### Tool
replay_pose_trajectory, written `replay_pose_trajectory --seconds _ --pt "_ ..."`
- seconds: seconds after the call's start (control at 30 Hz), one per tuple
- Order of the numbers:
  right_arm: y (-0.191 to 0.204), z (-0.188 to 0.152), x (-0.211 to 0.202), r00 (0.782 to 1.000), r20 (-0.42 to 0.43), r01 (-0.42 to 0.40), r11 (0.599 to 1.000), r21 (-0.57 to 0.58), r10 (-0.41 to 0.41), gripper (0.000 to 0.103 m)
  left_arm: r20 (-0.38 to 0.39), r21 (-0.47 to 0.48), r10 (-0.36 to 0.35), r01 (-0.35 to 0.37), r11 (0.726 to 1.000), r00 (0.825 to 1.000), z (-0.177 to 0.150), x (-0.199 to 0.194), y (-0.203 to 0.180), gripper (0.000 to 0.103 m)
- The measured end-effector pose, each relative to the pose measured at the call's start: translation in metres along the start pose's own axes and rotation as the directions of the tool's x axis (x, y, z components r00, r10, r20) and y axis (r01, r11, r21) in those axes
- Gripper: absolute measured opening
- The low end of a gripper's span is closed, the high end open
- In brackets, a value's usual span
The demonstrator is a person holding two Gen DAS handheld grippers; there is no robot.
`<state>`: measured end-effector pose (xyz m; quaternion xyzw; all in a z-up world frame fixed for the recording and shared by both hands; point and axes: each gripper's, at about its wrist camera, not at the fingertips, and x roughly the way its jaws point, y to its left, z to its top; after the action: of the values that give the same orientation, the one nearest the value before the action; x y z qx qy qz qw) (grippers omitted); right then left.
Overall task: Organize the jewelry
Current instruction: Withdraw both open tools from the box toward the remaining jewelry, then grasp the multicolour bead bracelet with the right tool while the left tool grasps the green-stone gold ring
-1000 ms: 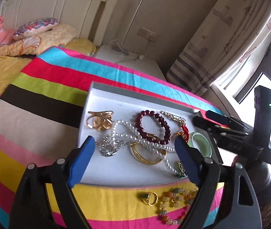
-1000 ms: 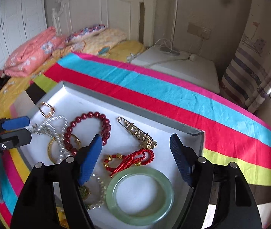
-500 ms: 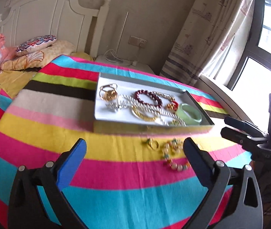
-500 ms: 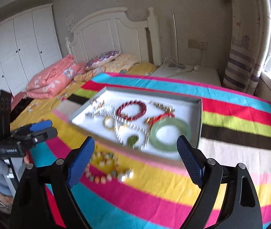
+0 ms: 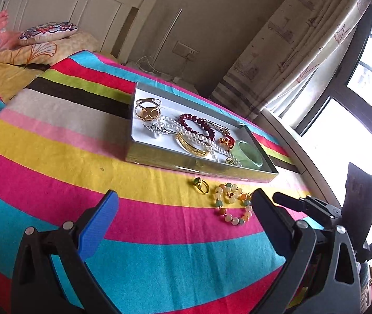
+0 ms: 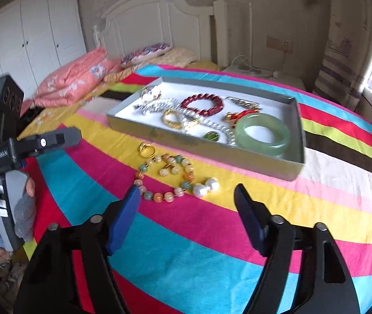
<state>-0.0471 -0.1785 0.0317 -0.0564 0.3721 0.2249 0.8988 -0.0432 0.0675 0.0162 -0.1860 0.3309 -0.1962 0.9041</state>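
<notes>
A grey tray (image 5: 159,158) with a white lining lies on the striped bedspread. It holds a jade bangle (image 6: 263,133), a red bead bracelet (image 6: 203,104), a pearl strand (image 5: 186,130) and gold pieces. On the cloth in front of it lie a gold ring with a green stone (image 5: 201,184), a multicoloured bead bracelet (image 6: 165,176) and two pearls (image 6: 206,184). My left gripper (image 5: 186,198) hangs open over the cloth, short of the ring, with nothing between its fingers. The jaws of my right gripper (image 6: 186,191) are closing on nothing, just short of the pearls.
The striped bedspread (image 6: 212,235) covers the bed around the tray. Pillows (image 6: 146,52) and a white headboard (image 6: 159,21) stand at the far end. A curtain (image 5: 290,52) and window are on the right. A gloved hand (image 6: 26,209) holds the left gripper's handle.
Both grippers pulled back from above the tray to the near side of the bed. The left jaws widened. The right jaws widened, then narrowed again.
</notes>
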Motion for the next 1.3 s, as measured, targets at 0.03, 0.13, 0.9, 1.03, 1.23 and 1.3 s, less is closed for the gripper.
replay_pose_trajectory --seconds 0.03,0.13,0.9,1.03,1.23,1.3 --pt "0.004 0.001 0.004 1.000 -0.007 0.004 1.000 -0.013 -0.004 0.063 0.001 0.000 -0.004 0.004 1.000 1.000 0.000 0.000 0.000 0.100" --pt "0.007 0.007 0.015 0.999 -0.029 0.038 0.999 -0.022 -0.039 0.063 0.004 0.002 -0.018 0.018 1.000 1.000 0.000 -0.002 0.000 0.100" --pt "0.046 0.008 0.042 0.983 -0.153 -0.129 0.972 -0.195 0.100 0.012 0.014 -0.013 -0.032 0.032 0.999 0.999 -0.001 -0.003 0.003 0.100" --pt "0.046 -0.002 0.021 0.979 -0.123 -0.182 0.967 -0.178 0.162 0.012 0.011 -0.018 -0.027 0.028 0.999 1.000 -0.001 -0.002 0.003 0.100" --pt "0.037 -0.020 -0.011 0.962 -0.093 -0.266 0.954 -0.139 0.255 0.012 0.004 -0.019 -0.018 0.018 1.000 1.000 0.000 0.002 0.002 0.100" --pt "0.034 -0.024 -0.011 0.968 -0.102 -0.242 0.961 -0.135 0.230 0.012 0.000 -0.019 -0.015 0.015 1.000 1.000 -0.001 0.002 0.001 0.100"
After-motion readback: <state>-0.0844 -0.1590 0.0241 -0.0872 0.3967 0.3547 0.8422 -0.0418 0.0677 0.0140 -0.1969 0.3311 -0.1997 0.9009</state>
